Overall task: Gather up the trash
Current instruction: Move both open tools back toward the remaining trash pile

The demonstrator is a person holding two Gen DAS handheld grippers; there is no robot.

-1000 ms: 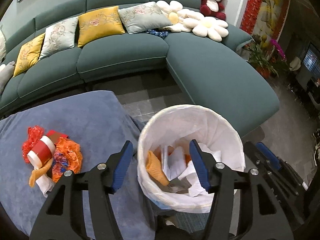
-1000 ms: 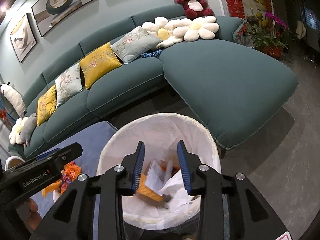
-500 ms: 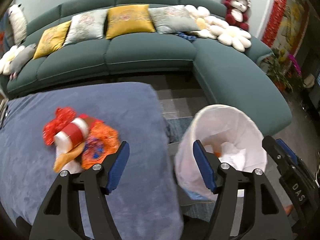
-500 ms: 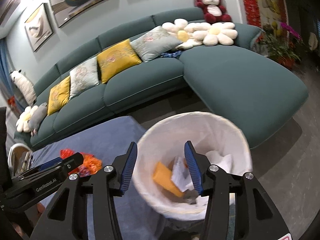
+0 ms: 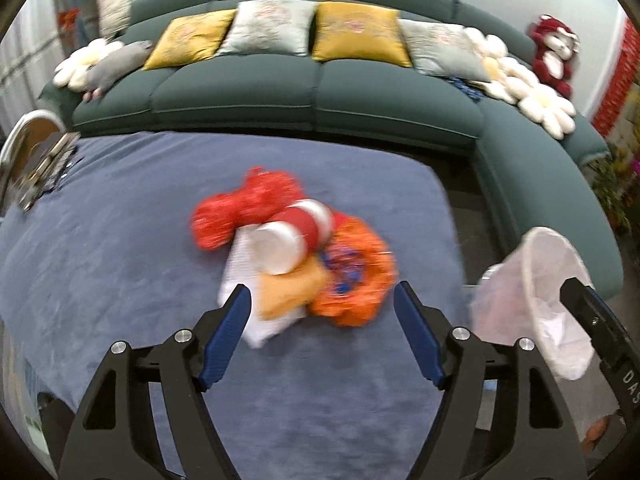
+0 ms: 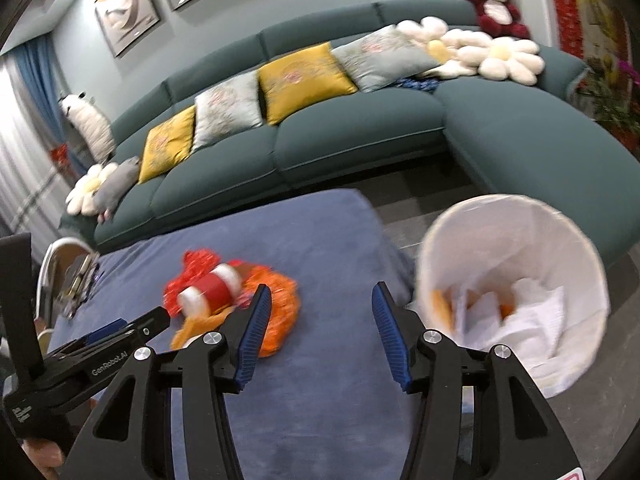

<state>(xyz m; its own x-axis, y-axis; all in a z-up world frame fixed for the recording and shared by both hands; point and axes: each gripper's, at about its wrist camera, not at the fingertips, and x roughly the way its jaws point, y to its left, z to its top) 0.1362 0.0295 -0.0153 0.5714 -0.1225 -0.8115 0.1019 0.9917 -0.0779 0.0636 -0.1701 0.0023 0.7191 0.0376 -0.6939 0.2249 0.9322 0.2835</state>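
Bin's contents (image 6: 520, 312) — right view only

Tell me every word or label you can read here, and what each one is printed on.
"GenRobot.AI": white letters on the black body of the left gripper, seen from the right wrist view.
"DAS": on the black body of the right gripper, cut off at the edge of the left wrist view.
Smaller white print lower on the left gripper's body: too small to read.
Print on the orange wrapper: too blurred to read.
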